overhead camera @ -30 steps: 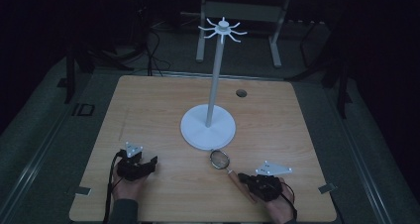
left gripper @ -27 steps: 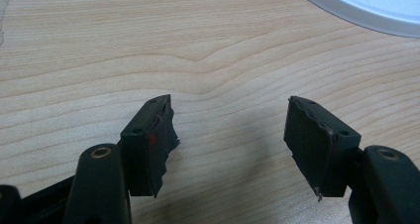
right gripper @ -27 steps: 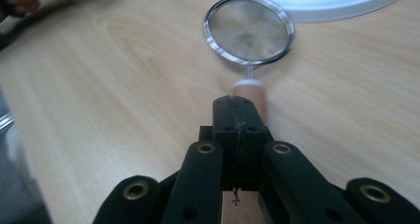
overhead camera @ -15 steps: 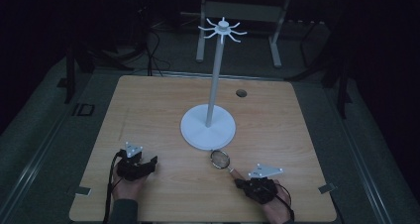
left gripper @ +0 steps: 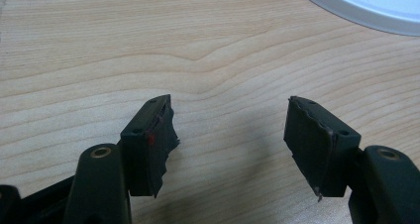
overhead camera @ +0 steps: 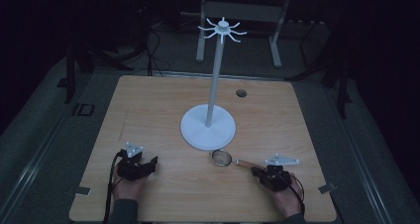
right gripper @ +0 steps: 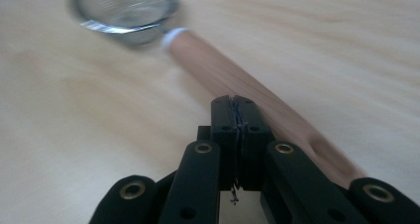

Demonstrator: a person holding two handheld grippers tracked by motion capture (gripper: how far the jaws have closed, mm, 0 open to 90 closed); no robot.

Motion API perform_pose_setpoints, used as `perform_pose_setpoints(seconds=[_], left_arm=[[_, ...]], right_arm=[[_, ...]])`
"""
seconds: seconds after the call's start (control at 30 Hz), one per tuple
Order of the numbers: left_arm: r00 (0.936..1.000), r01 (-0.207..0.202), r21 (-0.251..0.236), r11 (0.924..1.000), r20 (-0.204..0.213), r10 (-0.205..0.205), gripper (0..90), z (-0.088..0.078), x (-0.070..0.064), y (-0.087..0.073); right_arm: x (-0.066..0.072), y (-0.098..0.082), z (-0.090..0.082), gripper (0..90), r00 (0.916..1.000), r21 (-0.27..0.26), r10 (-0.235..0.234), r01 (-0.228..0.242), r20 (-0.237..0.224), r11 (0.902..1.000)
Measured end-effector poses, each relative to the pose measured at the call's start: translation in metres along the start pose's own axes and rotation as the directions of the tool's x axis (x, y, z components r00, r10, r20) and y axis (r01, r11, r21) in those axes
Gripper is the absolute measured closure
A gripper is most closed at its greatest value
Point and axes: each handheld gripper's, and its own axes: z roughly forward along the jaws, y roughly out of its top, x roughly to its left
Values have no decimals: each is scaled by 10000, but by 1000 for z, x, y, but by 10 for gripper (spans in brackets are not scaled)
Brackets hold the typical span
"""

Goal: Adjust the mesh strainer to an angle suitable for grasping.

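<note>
- Right gripper has its jaws pressed together, empty, above the strainer handle near the table's near right
- Left gripper gapes empty, near left
- Risk: shut jaws could nudge the handle and roll the strainer against the stand

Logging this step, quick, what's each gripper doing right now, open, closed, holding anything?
Left gripper: open, holding nothing, over bare table.
Right gripper: closed and empty, beside the strainer handle, not gripping it.

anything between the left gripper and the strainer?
No. In the high view the table is bare wood from the left gripper to the strainer; the stand's base sits farther back.
</note>
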Motion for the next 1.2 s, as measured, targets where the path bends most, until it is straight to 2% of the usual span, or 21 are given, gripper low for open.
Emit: perform_pose_setpoints(seconds=[0.2, 0.4, 0.47, 0.5, 0.7, 0.87, 1.07, 1.2], left_arm=[[10000, -5, 12, 10000, -20, 5, 360, 0, 0, 0], [10000, 0, 25, 10000, -29, 0, 360, 0, 0, 0], [10000, 4, 29, 10000, -21, -4, 360, 0, 0, 0], [10000, -5, 31, 10000, -21, 5, 360, 0, 0, 0], [10000, -11, 16, 10000, -8, 11, 360, 0, 0, 0], [10000, -34, -90, 10000, 58, 34, 361, 0, -1, 0], [9999, -72, -141, 9999, 78, 73, 361, -1, -1, 0], [9999, -77, -165, 9998, 85, 79, 362, -1, -1, 0]], right_arm=[[-27, 11, 4, 890, 9936, -214, 523, -504, 1006, 9985], [-51, 24, 13, 897, 9755, -282, 790, -748, 2052, 9968], [-55, 26, 14, 897, 9728, -293, 872, -828, 2148, 9961], [-61, 29, 15, 898, 9670, -415, 1015, -944, 2337, 9947], [-69, 36, 20, 899, 9590, -521, 1342, -1251, 2495, 9908], [-68, 39, 24, 899, 9613, -523, 1438, -1352, 2352, 9894], [-49, 43, 38, 898, 9785, -481, 1167, -1100, 1702, 9928], [-30, 45, 47, 898, 9910, -342, 722, -687, 1125, 9970]])
